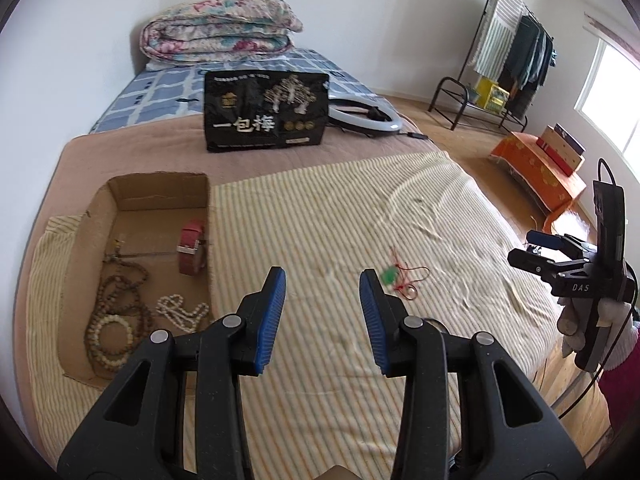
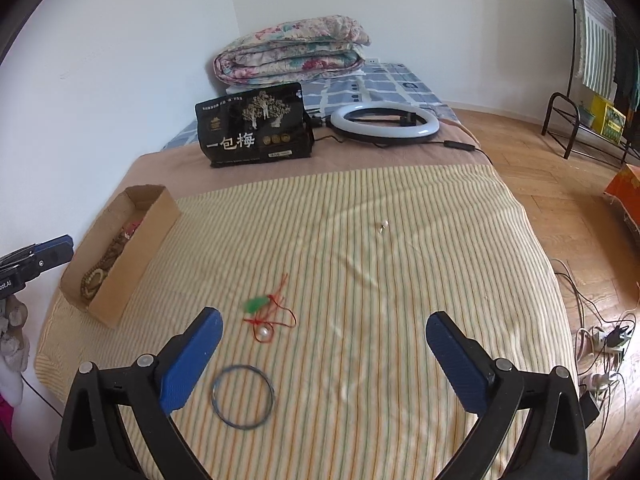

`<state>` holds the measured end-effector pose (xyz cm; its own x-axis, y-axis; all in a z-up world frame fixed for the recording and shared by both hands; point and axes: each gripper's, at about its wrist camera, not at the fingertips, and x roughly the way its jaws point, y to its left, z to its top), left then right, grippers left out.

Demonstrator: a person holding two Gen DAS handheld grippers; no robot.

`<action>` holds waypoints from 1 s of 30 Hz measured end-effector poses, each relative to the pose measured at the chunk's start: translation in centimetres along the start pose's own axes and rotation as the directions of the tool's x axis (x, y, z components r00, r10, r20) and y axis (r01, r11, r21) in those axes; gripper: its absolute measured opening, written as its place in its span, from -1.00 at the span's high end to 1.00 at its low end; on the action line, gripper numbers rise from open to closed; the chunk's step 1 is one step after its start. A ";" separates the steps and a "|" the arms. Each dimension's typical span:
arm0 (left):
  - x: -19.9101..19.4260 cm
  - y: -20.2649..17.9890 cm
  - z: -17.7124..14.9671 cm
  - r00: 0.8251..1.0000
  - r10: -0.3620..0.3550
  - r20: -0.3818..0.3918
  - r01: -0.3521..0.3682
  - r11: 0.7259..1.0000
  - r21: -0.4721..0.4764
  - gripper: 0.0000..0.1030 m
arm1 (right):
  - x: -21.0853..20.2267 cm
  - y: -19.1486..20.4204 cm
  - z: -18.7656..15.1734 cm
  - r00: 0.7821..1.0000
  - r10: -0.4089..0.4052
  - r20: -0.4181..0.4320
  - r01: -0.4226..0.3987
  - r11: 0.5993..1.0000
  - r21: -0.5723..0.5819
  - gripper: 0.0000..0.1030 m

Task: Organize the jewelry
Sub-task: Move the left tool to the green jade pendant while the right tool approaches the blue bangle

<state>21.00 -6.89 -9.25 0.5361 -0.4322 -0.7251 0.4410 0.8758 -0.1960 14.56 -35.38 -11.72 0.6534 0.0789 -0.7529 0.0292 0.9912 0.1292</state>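
A shallow cardboard box (image 1: 160,192) (image 2: 138,240) lies on the striped bed cover at the left. It holds a red watch (image 1: 192,246), brown bead strings (image 1: 120,312) and a white bead bracelet (image 1: 180,310). A green pendant on red cord with a pearl (image 2: 266,314) (image 1: 402,280) lies mid-bed. A thin blue bangle (image 2: 243,396) lies just ahead of my right gripper (image 2: 324,356), which is open and empty. A small earring (image 2: 383,226) lies farther back. My left gripper (image 1: 323,312) is open and empty, right of the box.
A black snack bag (image 1: 266,110) (image 2: 256,132) stands behind the striped cover, a ring light (image 2: 384,122) beside it. A folded quilt (image 2: 292,52) lies at the head of the bed. A clothes rack (image 1: 508,52), an orange covered box (image 1: 540,168) and floor cables (image 2: 600,340) are at the right.
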 end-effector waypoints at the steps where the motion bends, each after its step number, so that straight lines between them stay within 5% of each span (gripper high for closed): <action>1: 0.3 -0.3 0.0 1.000 -0.006 -0.005 0.006 1.000 0.005 0.25 | 0.0 -0.1 -0.3 1.000 0.001 -0.004 -0.001 1.000 -0.004 -0.99; 9: 3.6 -3.1 0.0 0.997 -0.051 -0.055 0.054 0.997 0.049 0.25 | 1.0 0.1 -3.1 0.997 0.025 -0.069 -0.029 0.998 -0.049 -0.97; 27: 13.1 -6.7 -0.4 0.978 -0.099 -0.184 0.118 0.988 0.098 0.25 | 5.8 2.8 -7.3 0.967 0.116 -0.227 -0.147 0.981 -0.124 -0.15; 30: 14.3 -7.0 -0.5 0.974 -0.103 -0.204 0.126 0.987 0.102 0.40 | 6.4 3.2 -7.6 0.964 0.116 -0.241 -0.152 0.979 -0.138 -0.06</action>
<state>25.26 -19.10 -18.61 0.3299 -0.4672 -0.8203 0.5759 0.7881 -0.2173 13.14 -30.94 -21.03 0.4505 0.2164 -0.8662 -0.1755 0.9727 0.1517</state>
